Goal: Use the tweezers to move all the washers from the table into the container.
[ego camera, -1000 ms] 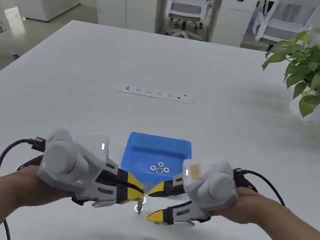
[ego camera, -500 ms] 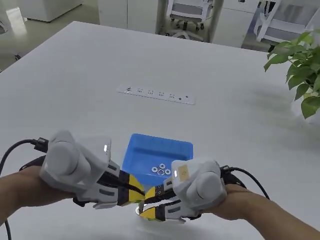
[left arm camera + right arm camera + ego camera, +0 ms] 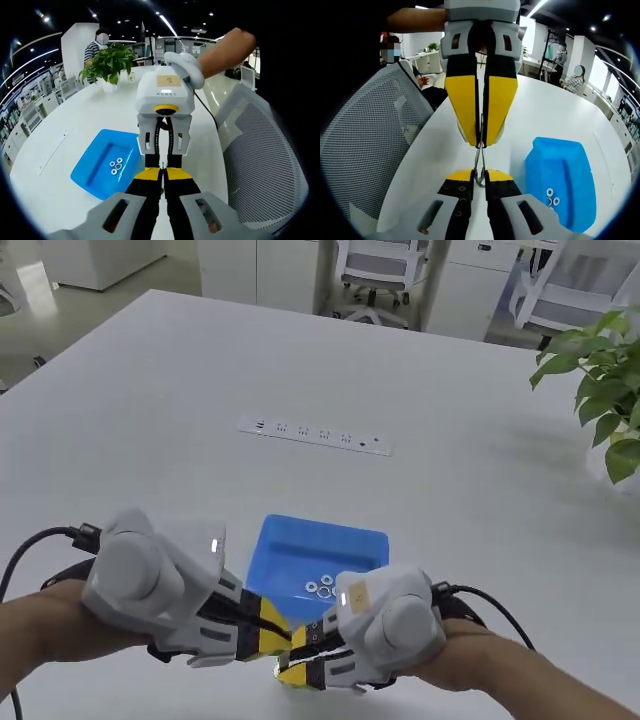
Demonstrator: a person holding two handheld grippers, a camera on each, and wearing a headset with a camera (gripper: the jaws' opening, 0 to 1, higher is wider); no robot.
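Currently, the left gripper [image 3: 162,174] and right gripper [image 3: 479,176] meet tip to tip just in front of the blue container [image 3: 300,545], low over the bench [image 3: 200,370]. The tweezers [image 3: 480,155] span between them. The left gripper's yellow fingers [image 3: 463,107] are closed to a narrow slit on one end. The right gripper's own fingers are likewise nearly shut, with the other end of the tweezers between them. Several washers [image 3: 322,587] lie grouped inside the container. Whether any washer remains on the bench beneath the grippers cannot be determined.

Hazards, as judged from this position:
- The tweezers are thin, smooth metal held by two grips at once. If one grip releases before the other is secure, the tool may pivot or drop to the bench.
- Uneven squeeze may twist the tweezers, misaligning the tips for a pick.
- The container wall is close, so a sweeping motion could nudge it.

Markings: the right gripper carries a tan sticker [image 3: 169,80] whose print is too small to read. The line of writing below it [image 3: 169,93] appears to read "XENSE", though this is not certain.
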